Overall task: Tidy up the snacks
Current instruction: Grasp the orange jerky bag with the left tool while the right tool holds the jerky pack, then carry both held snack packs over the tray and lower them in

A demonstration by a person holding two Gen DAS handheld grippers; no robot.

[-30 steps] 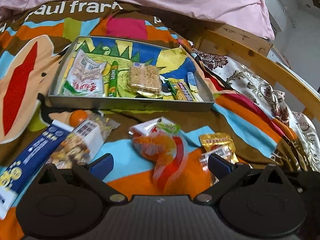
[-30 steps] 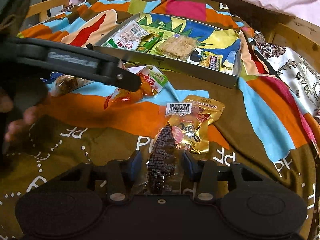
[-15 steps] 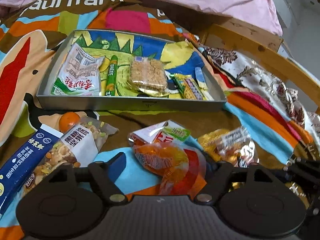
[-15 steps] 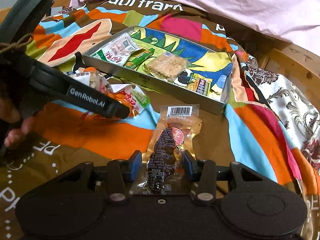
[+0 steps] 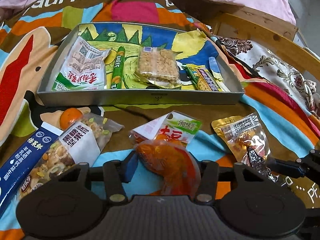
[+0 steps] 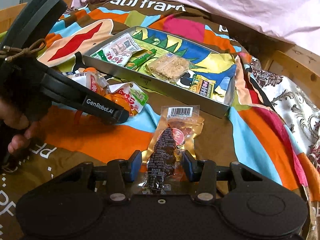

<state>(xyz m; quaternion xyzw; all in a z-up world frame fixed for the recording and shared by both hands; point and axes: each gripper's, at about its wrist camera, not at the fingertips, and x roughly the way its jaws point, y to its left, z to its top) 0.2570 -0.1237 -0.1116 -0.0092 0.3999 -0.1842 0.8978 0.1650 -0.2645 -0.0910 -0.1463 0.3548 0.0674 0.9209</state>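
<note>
An orange snack packet lies on the blanket between the fingers of my left gripper. Its jaws are closing and both pads touch the packet's sides. The right wrist view shows the same gripper low over that packet. My right gripper is shut on a clear-and-gold packet of dark meat snack, held above the blanket. The metal tray sits beyond, with several snacks inside: a white-green bag, a green stick and a puffed-rice cake.
On the blanket in front of the tray lie a nut mix bag, a long blue packet, a mandarin, a white-green pouch and a gold pouch. A wooden bed rail and patterned cloth border the right.
My left gripper moved forward and down over the orange packet and its jaws narrowed from wide apart onto it. The right gripper kept its grip on the dark snack and rolled slightly.
</note>
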